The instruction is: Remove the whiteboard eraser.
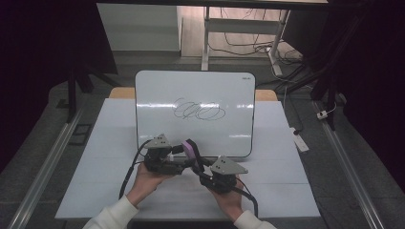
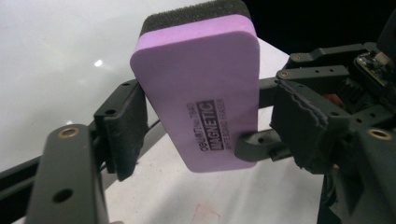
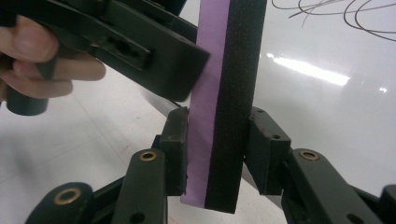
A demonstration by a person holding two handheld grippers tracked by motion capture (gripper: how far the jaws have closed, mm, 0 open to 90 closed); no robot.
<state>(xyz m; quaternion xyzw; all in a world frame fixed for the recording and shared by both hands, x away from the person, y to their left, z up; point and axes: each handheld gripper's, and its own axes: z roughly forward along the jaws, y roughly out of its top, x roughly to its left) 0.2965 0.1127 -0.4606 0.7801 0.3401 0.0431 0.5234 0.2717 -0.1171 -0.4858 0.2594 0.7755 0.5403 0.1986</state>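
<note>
Between the two grippers, high view: eraser (image 1: pixel 191 151) sits upright, purple face toward the left gripper (image 1: pixel 184 161), just in front of the whiteboard (image 1: pixel 153 90) near edge. Right gripper (image 1: pixel 203 171) comes at it from below-right, left one from the side. Both are held in hands over the white table (image 1: pixel 110 157). Scribble (image 1: pixel 198 110) is mid-board, well beyond both claws. Jaw contact is too small to read from up here.

Left gripper view: eraser (image 2: pixel 201 93) shows its broad purple face with "MAGNETIC" printed on it, black felt strip along the top edge. Left claw straddles it across the width: one pad touches the eraser's edge on the picture's left, the other pad (image 2: pixel 303 126) stands just off the opposite edge with a gap visible. So it is partly spread around the eraser, not pinching. A right-gripper jaw tip pokes out from behind the eraser's lower edge.

Right gripper view: eraser (image 3: pixel 224 107) seen edge-on, purple layer and black felt layer side by side. Right gripper (image 3: pixel 215 149) pinches it across the thickness, one pad on purple, one on felt, both pressed flat. Left gripper's jaw (image 3: pixel 154 56) lies against the purple face above the pinch, with fingers (image 3: pixel 32 51) at picture left. Scribble (image 3: pixel 345 16) is past the claw, top right.
</note>
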